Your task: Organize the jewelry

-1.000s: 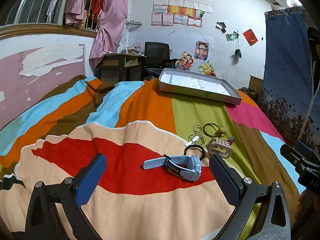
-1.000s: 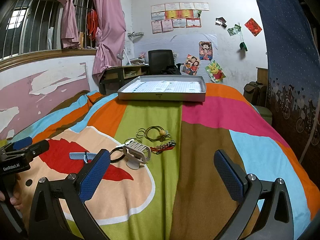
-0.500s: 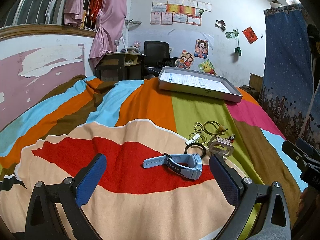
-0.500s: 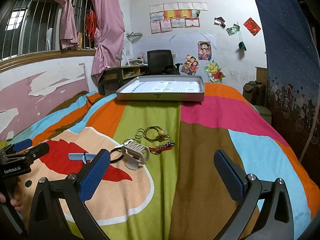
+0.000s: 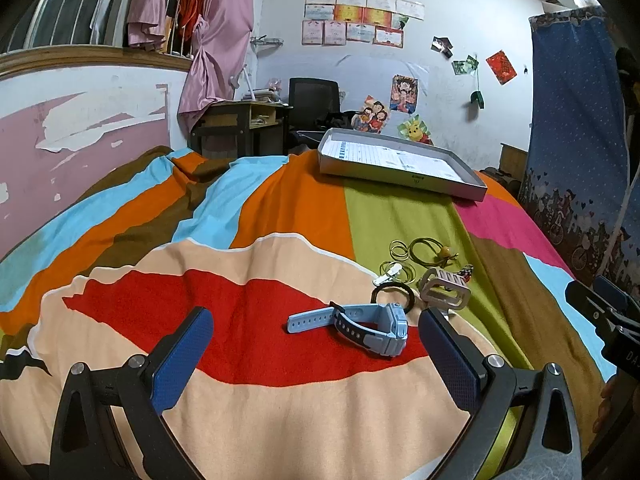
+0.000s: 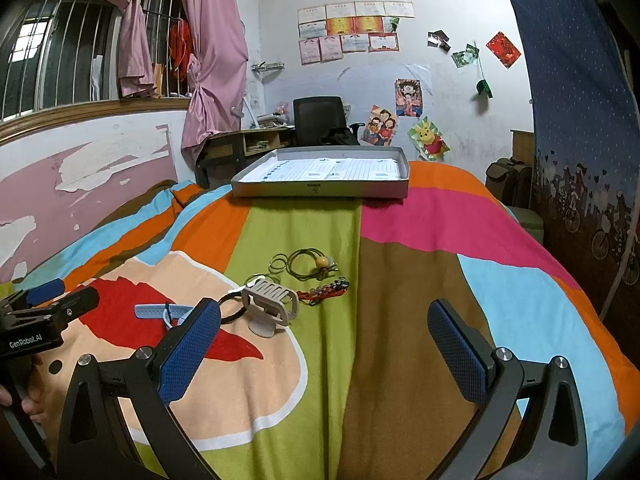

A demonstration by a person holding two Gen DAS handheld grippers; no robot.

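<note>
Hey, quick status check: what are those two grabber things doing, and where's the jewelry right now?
Left hand-held gripper open, empty, facing blue watch. Right hand-held gripper open, empty. Hair ties, bracelet loose on blanket; tray beyond. Nothing blocking.

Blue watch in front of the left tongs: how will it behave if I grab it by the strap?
The blue watch probably hangs case-down: its thick case looks heavier than the strap. The perforated strap looks rubbery, so it likely flexes but shouldn't slip much. It lies on soft bedding, which may give under the open left tongs.
</note>
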